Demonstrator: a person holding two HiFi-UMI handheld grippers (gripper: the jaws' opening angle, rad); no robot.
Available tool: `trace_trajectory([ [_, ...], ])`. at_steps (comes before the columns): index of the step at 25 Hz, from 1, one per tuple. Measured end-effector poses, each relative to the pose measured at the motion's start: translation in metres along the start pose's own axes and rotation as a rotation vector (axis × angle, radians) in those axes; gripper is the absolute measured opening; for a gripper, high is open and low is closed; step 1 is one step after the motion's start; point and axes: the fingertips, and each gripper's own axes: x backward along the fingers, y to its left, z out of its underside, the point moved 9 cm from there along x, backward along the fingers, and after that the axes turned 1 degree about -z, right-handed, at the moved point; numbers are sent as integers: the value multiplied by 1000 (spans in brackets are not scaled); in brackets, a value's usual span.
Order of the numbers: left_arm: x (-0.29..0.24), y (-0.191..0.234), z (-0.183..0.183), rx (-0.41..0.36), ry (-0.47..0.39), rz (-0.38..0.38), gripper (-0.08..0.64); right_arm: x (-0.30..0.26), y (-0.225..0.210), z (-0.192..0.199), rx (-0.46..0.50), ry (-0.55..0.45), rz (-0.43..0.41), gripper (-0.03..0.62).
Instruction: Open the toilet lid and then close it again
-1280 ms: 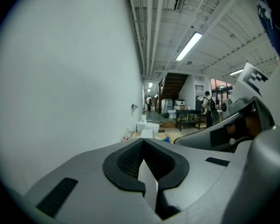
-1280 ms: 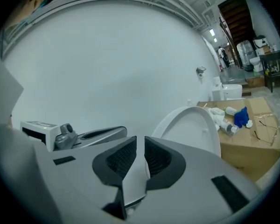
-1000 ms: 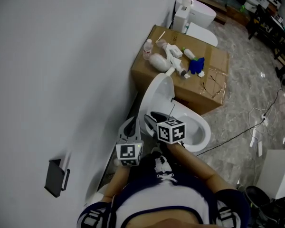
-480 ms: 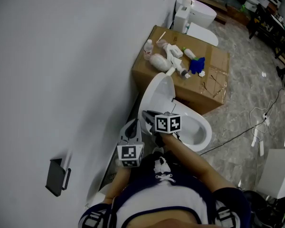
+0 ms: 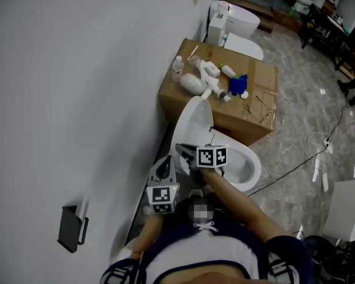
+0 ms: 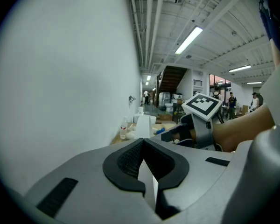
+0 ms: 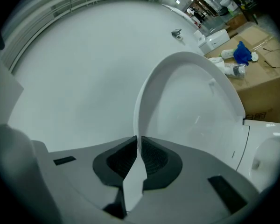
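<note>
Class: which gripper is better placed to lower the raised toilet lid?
Right. The right gripper has just closed its jaws on the rim of the toilet lid; the left gripper is shut, empty, away from it.

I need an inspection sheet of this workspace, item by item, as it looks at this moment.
Surface: grey marbled floor.
Job's things: toilet lid raised, bowl uncovered.
Clutter: cardboard box bearing bottles and a blue item.
Grippers: right gripper, jaws have just been closing, shut on the lid's edge; left gripper shut, empty.
Cables: cables loose on the floor.
Surroundings: white wall; second toilet behind the box.
</note>
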Motion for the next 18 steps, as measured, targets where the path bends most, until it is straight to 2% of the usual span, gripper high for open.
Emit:
trace_trajectory([
  [5, -3, -3, 7, 1, 12, 25, 6, 11, -1, 2, 16, -12, 17, 26],
  [11, -3, -15, 5, 7, 38, 96, 6, 30, 5, 9, 5, -34, 45, 26],
  [14, -7, -20, 1, -30, 34, 139, 6, 40, 8, 10, 21, -44, 67, 26],
  [18, -20, -31, -5, -55, 33, 184, 6, 55, -2, 16, -1, -58, 58, 28],
])
